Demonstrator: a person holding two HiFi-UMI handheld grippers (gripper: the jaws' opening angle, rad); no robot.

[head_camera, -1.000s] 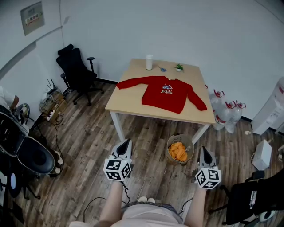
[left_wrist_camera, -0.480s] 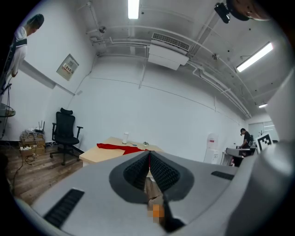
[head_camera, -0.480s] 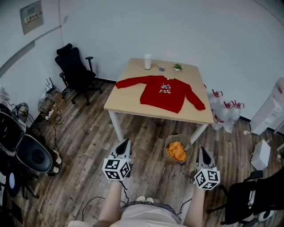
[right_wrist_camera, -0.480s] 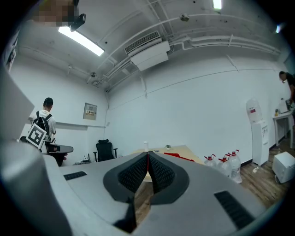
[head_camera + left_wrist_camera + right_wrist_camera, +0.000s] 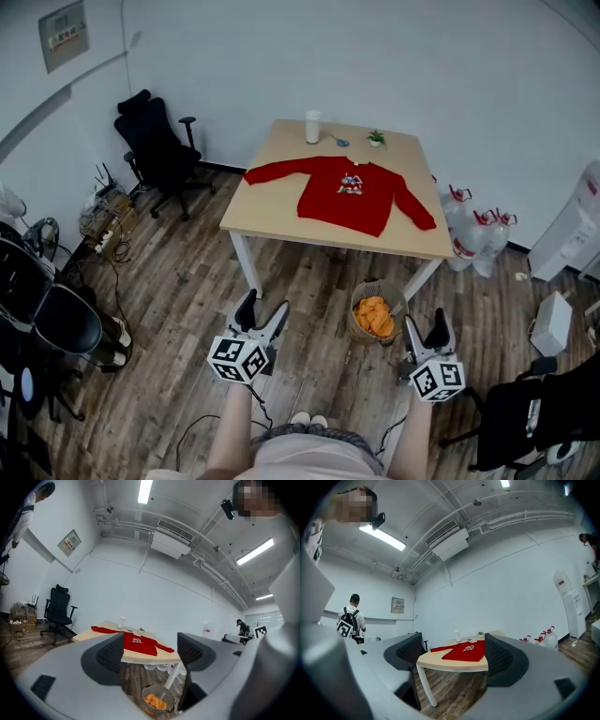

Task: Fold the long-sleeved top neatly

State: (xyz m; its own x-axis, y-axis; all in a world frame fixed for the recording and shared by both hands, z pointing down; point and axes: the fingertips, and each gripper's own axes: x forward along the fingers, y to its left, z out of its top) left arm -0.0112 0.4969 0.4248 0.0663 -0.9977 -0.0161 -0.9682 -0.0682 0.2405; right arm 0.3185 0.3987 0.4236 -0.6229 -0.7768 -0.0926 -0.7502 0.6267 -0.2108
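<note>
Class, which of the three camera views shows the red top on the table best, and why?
Head view: the red top lies flat with both sleeves spread, seen whole from above. Both gripper views show it small, far off and at a shallow angle.

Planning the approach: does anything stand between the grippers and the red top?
Yes: a basket on the floor before the table, nearer the right gripper than the left gripper. Both empty, jaws just opened.

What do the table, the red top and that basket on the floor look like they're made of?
tabletop: pale matte wood or laminate, judging by its even tan colour.
red top: soft fabric, lying limp and flat.
basket: probably thin wire mesh; its walls look see-through.
</note>
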